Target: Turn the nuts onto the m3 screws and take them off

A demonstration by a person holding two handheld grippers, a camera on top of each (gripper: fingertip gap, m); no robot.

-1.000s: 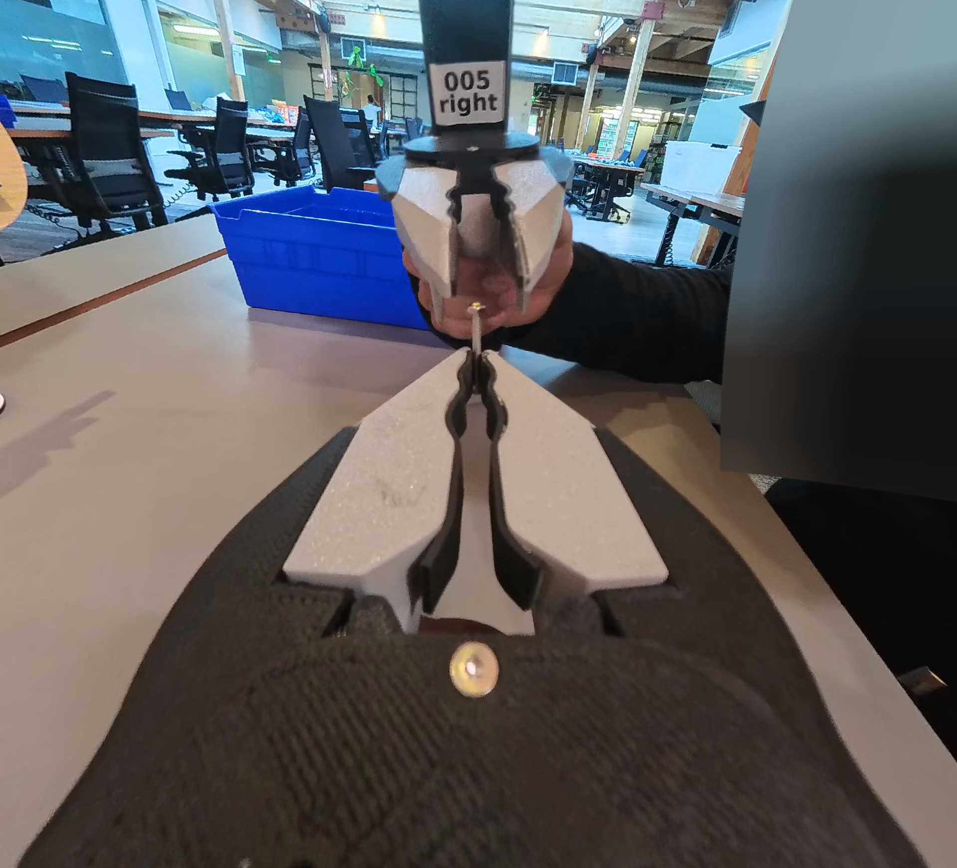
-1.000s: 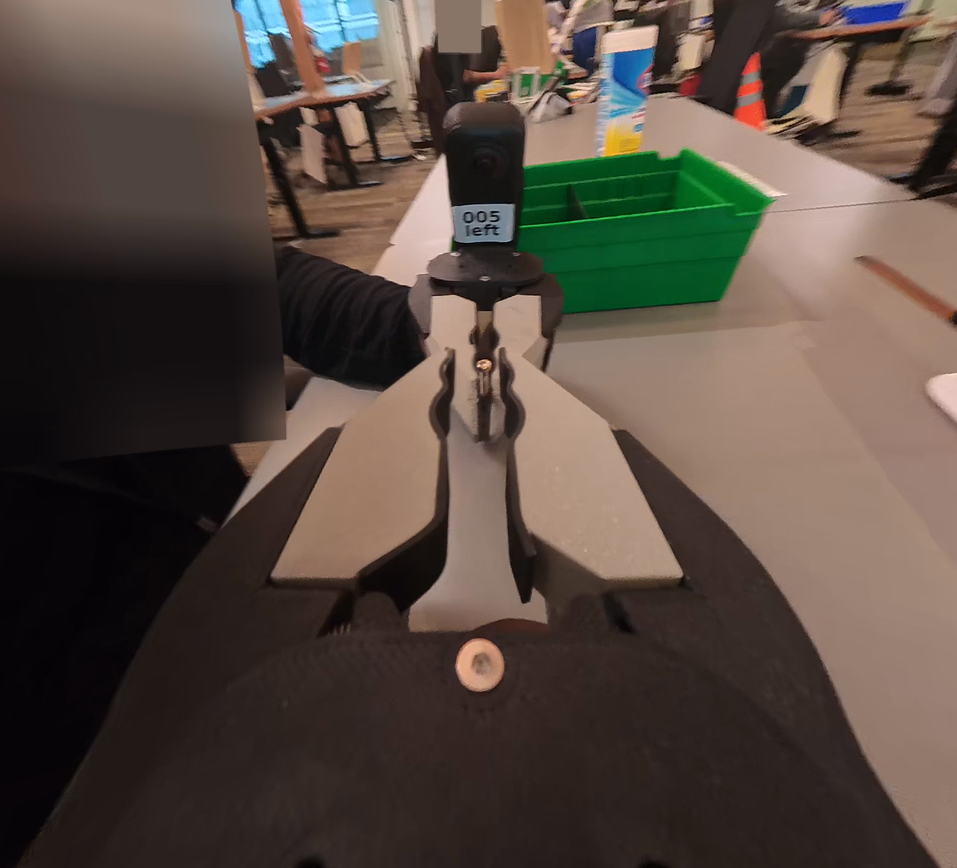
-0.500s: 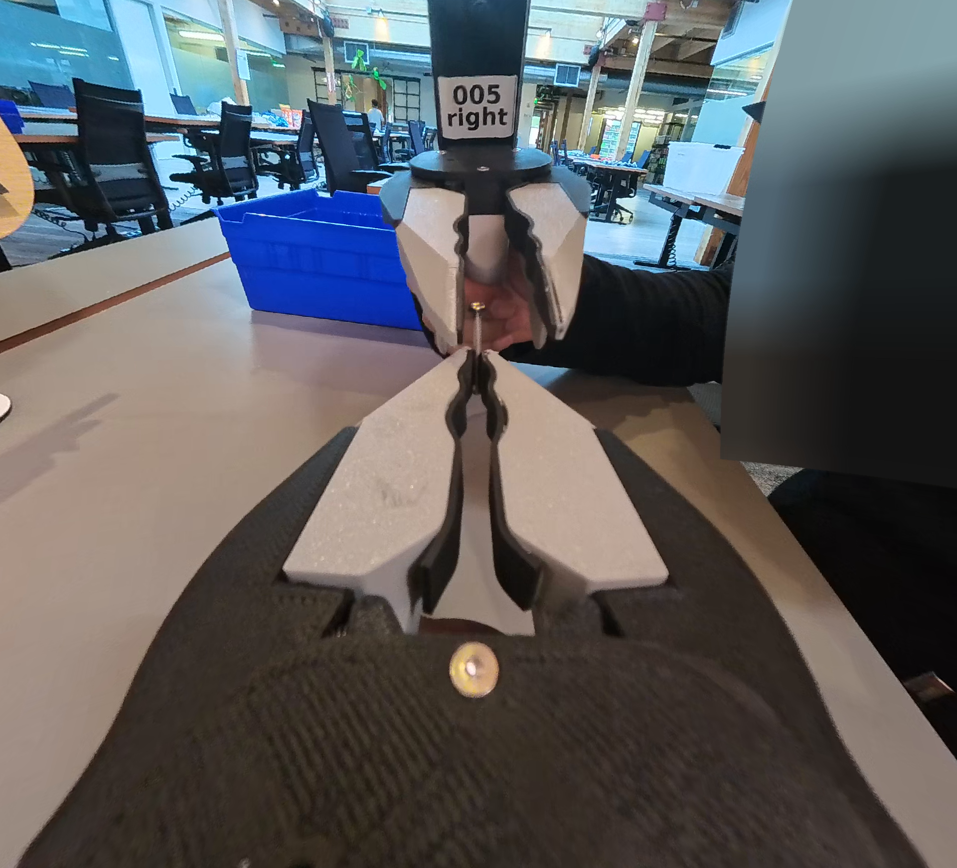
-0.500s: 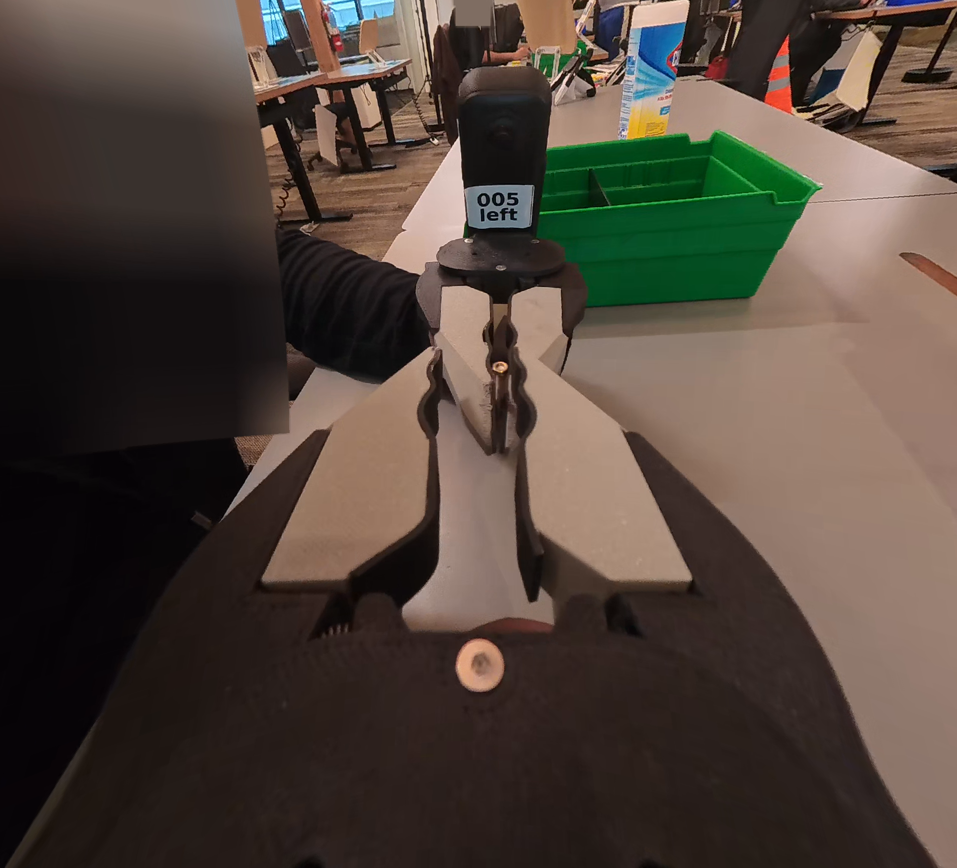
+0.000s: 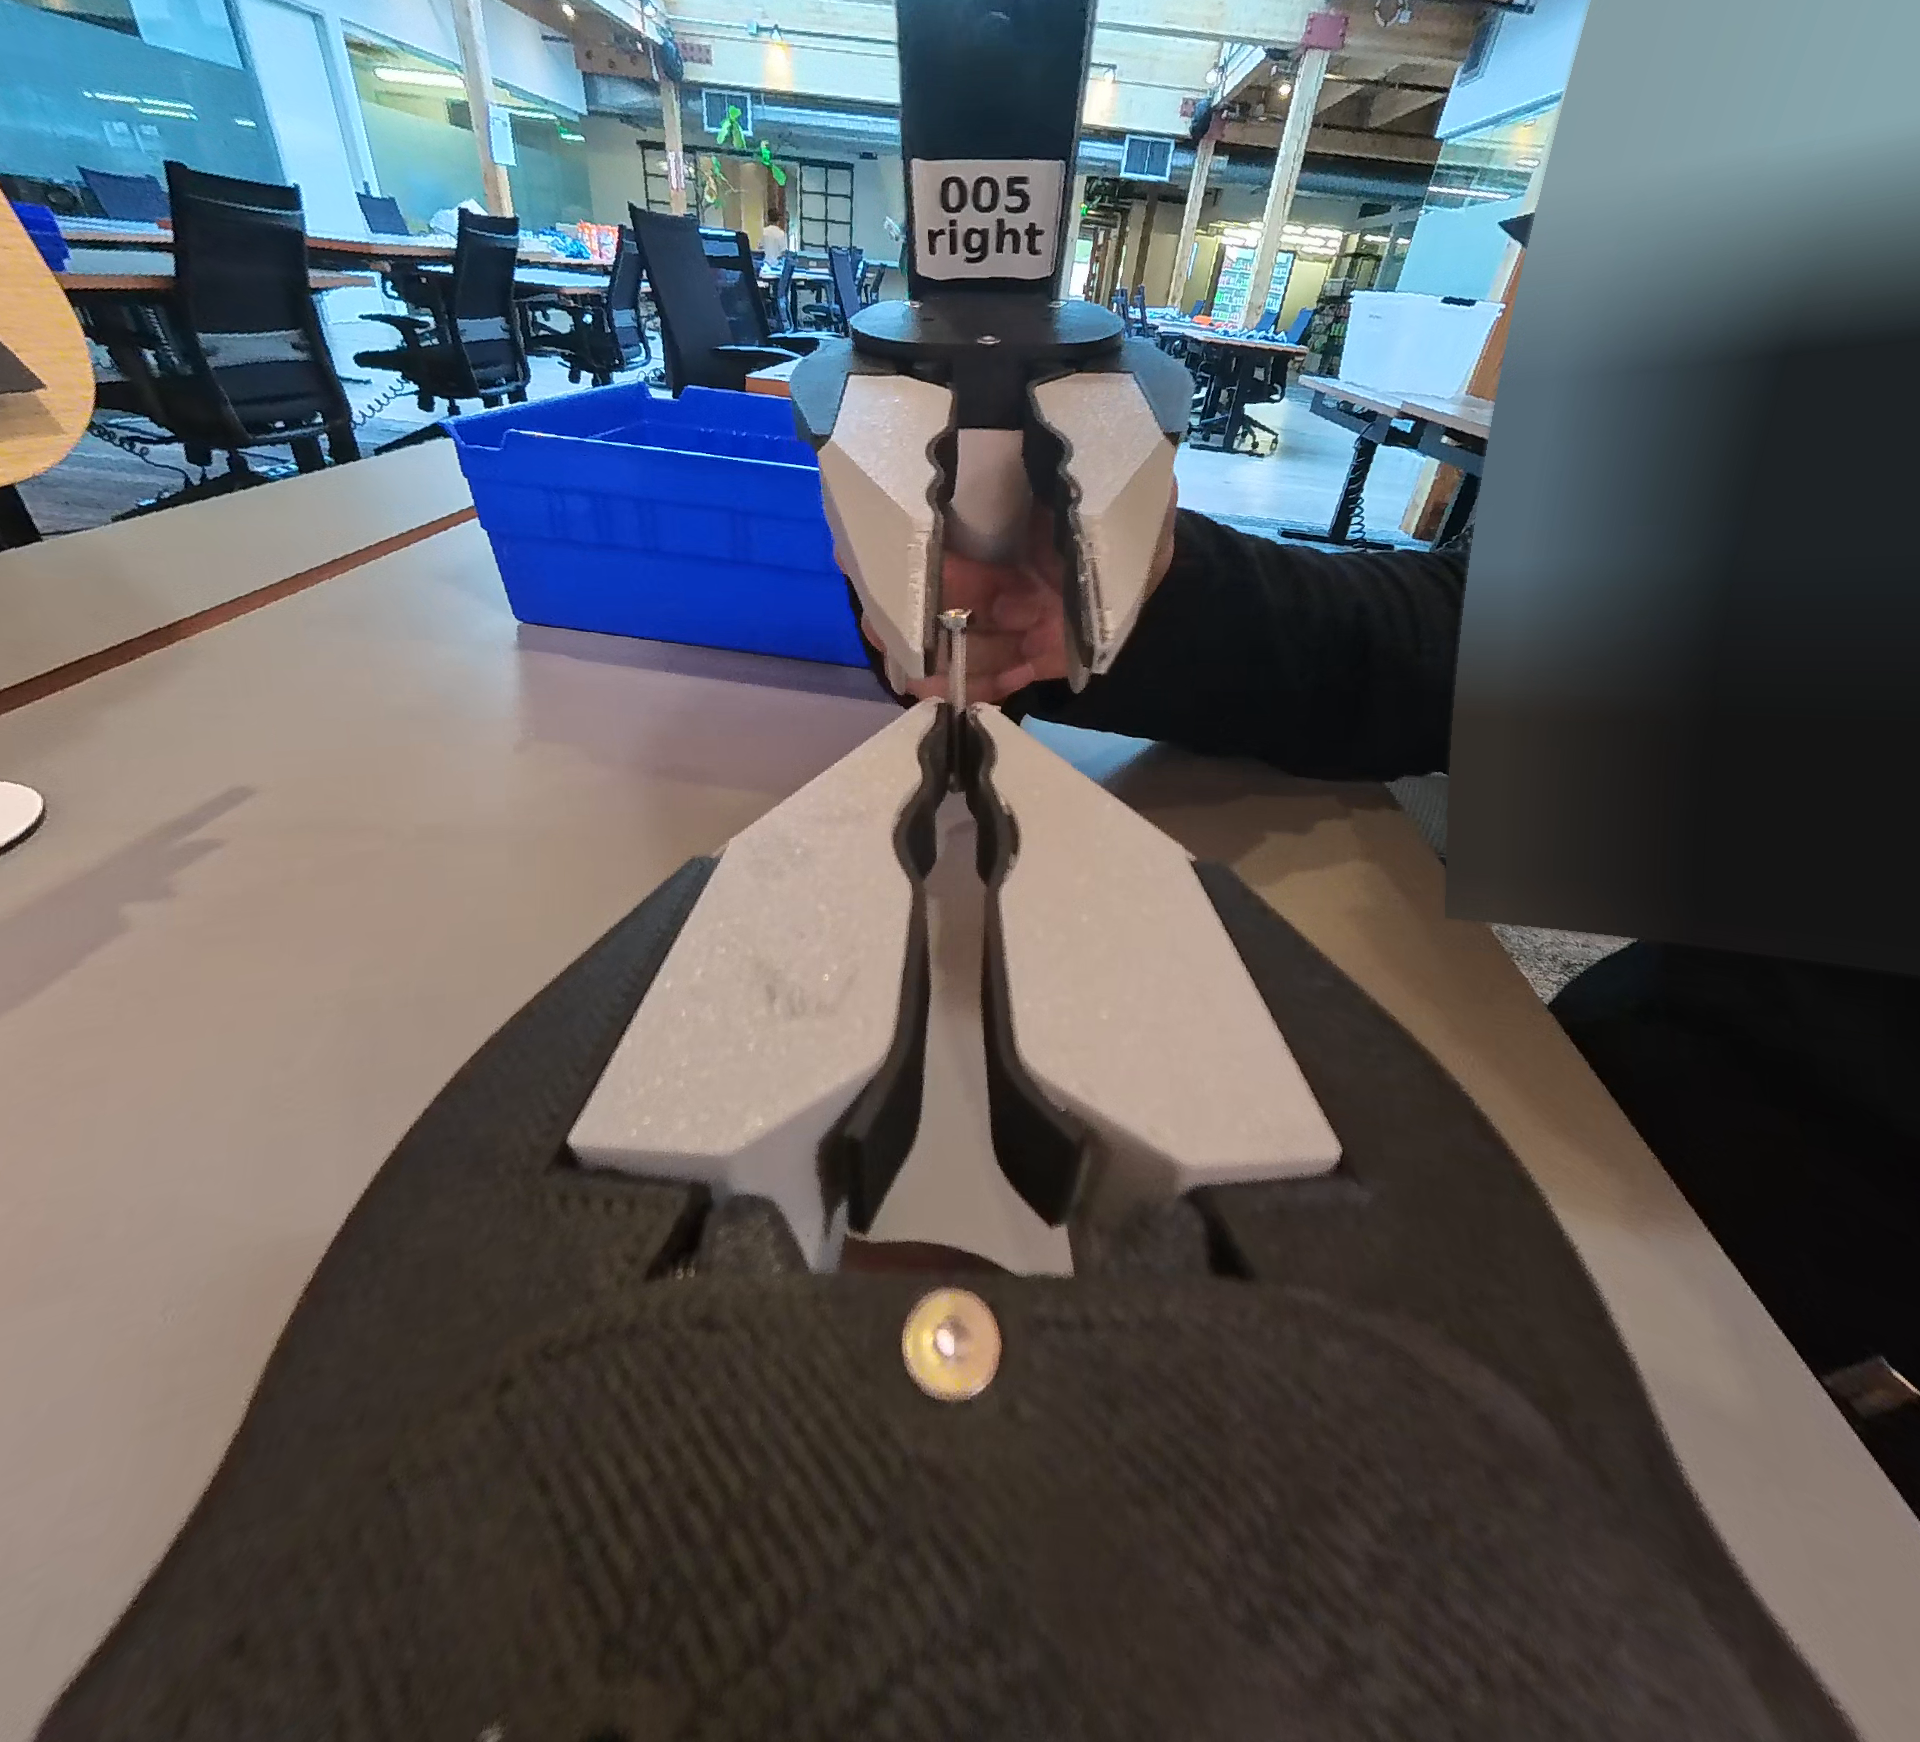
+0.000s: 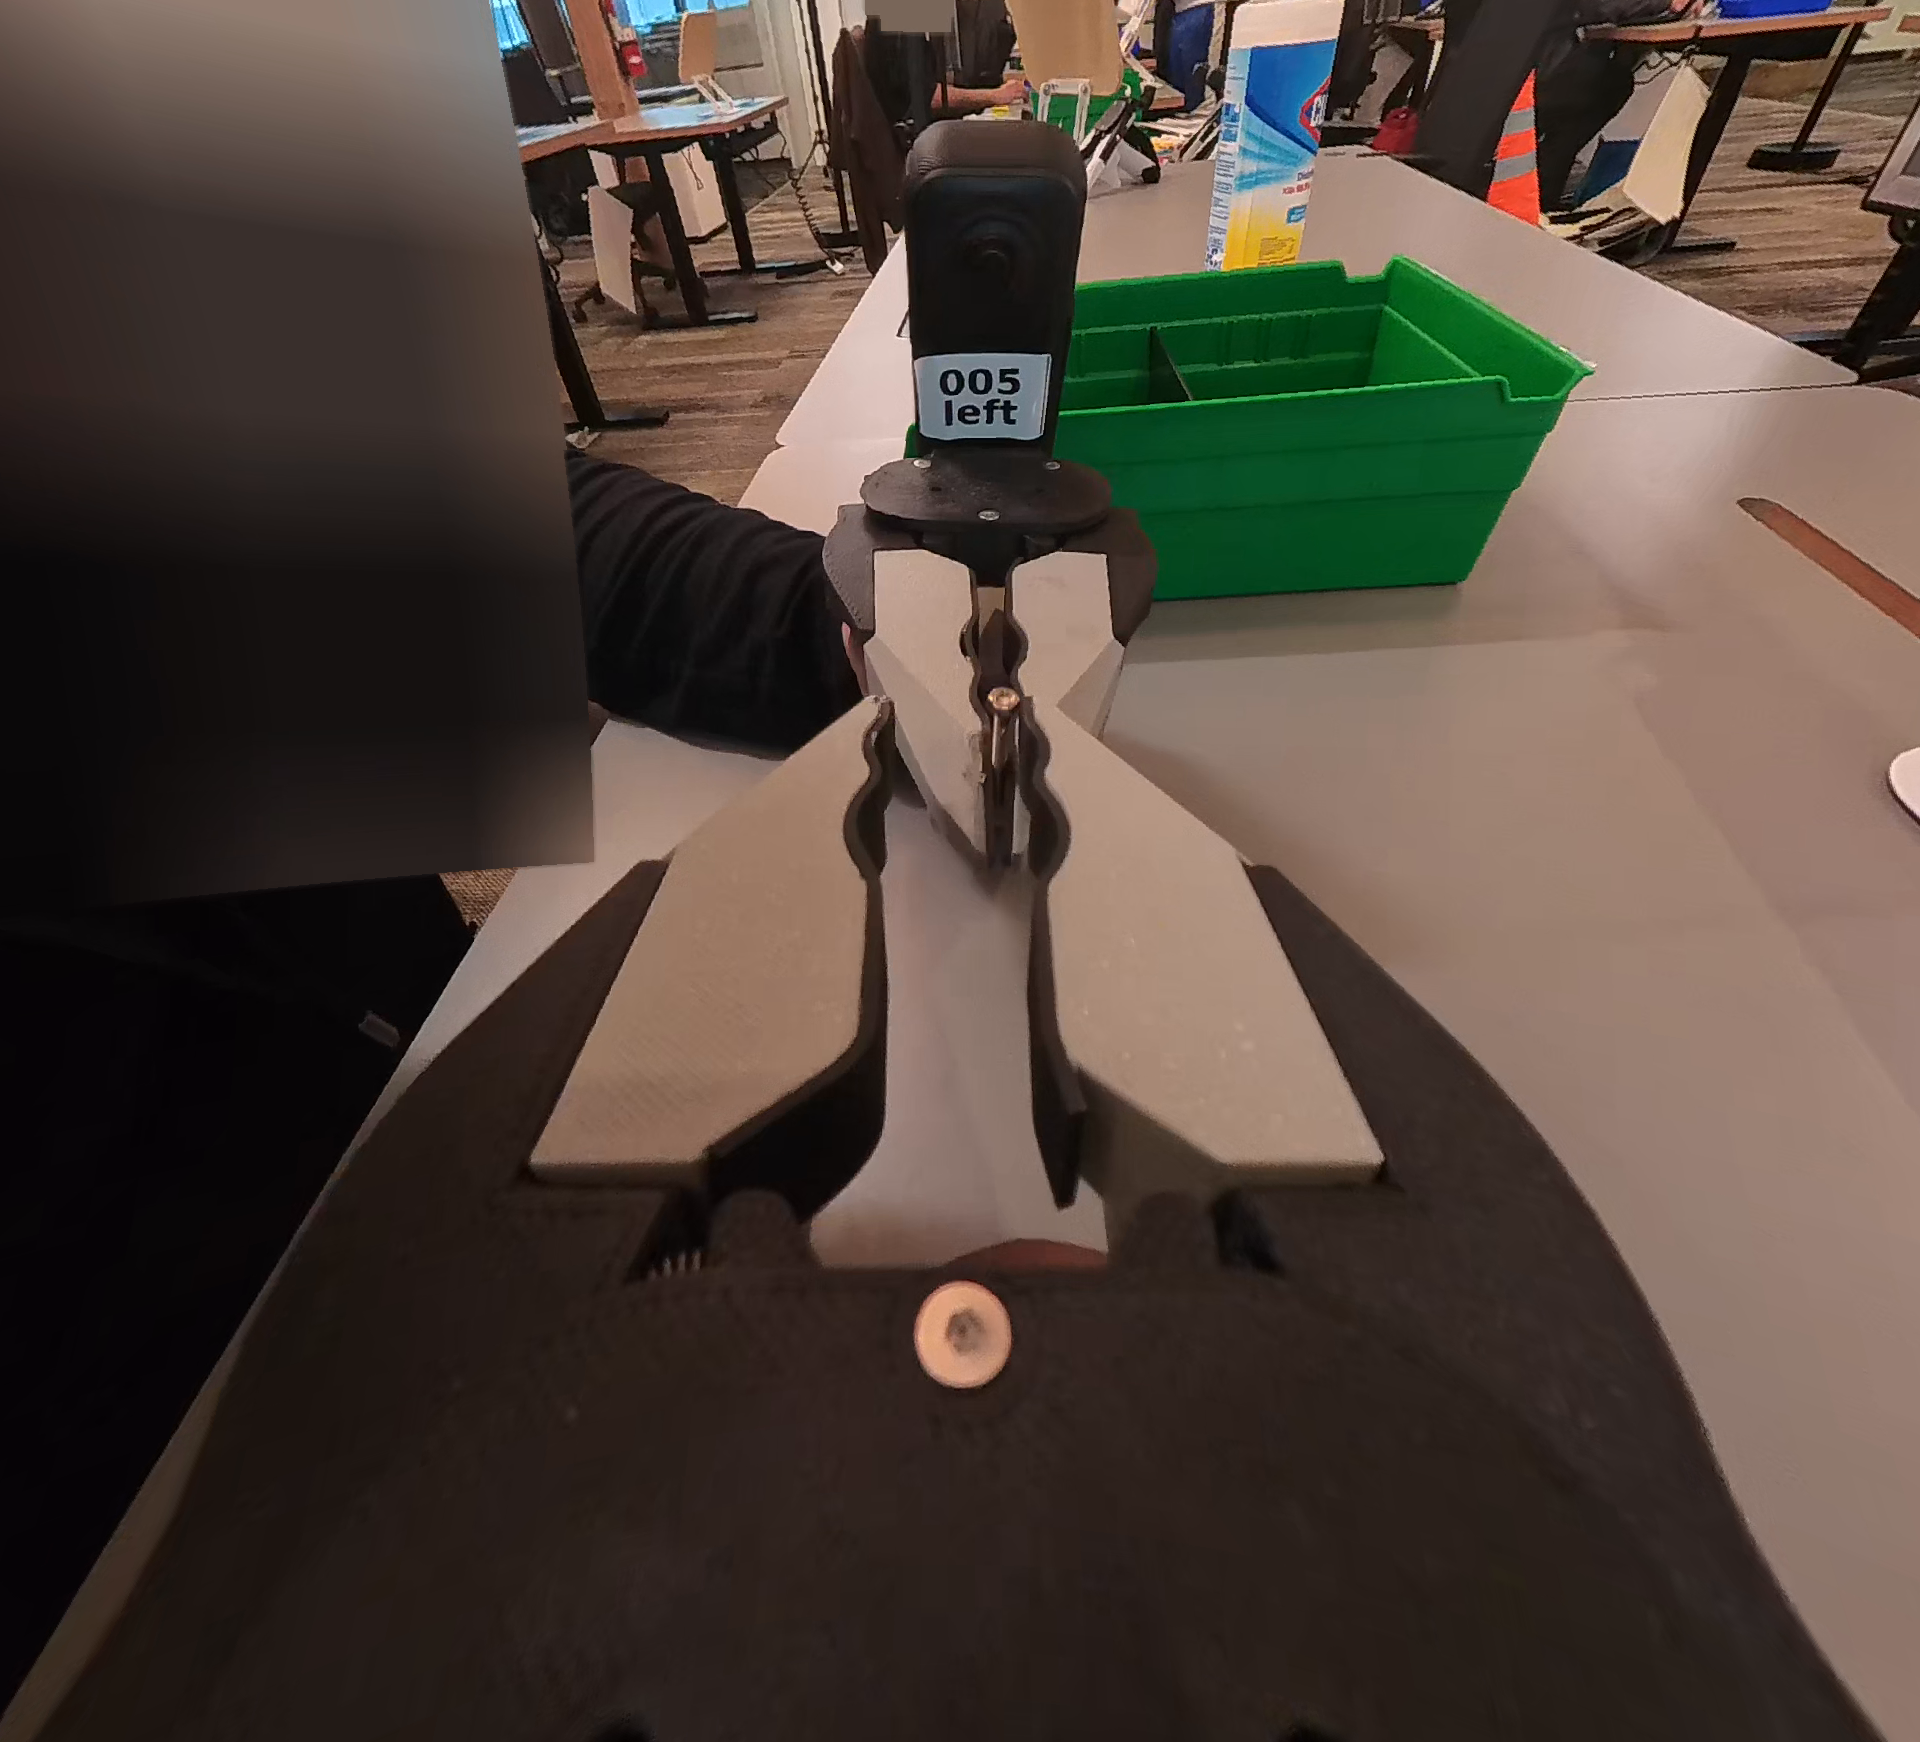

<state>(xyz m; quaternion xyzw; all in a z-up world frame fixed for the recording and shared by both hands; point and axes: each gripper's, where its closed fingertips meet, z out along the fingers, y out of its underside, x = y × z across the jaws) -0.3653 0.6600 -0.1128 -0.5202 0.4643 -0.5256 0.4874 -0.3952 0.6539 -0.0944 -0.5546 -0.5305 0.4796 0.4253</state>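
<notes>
My left gripper (image 5: 953, 718) is shut on a thin silver M3 screw (image 5: 954, 664) that stands up out of its tips, a small wider end at its top. I cannot make out a nut. My right gripper (image 5: 997, 669) faces it, open, one finger on each side of the screw's top without touching it. In the right wrist view my right gripper (image 6: 956, 716) is open around the tips of the left gripper (image 6: 992, 845), with the screw (image 6: 1000, 726) between the right fingers. A hand in a black sleeve (image 5: 1299, 643) holds the right gripper.
A blue bin (image 5: 644, 529) stands on the grey table (image 5: 312, 861) behind the right gripper. A green divided bin (image 6: 1320, 487) and a wipes canister (image 6: 1273, 134) stand behind the left gripper. A white round base (image 6: 1907, 788) sits at the table's edge. The tips of both grippers are at nearly the same place.
My right gripper has opened from nearly shut around the screw's top and now stands wide on both sides of it. My left gripper still holds the screw in the same place.
</notes>
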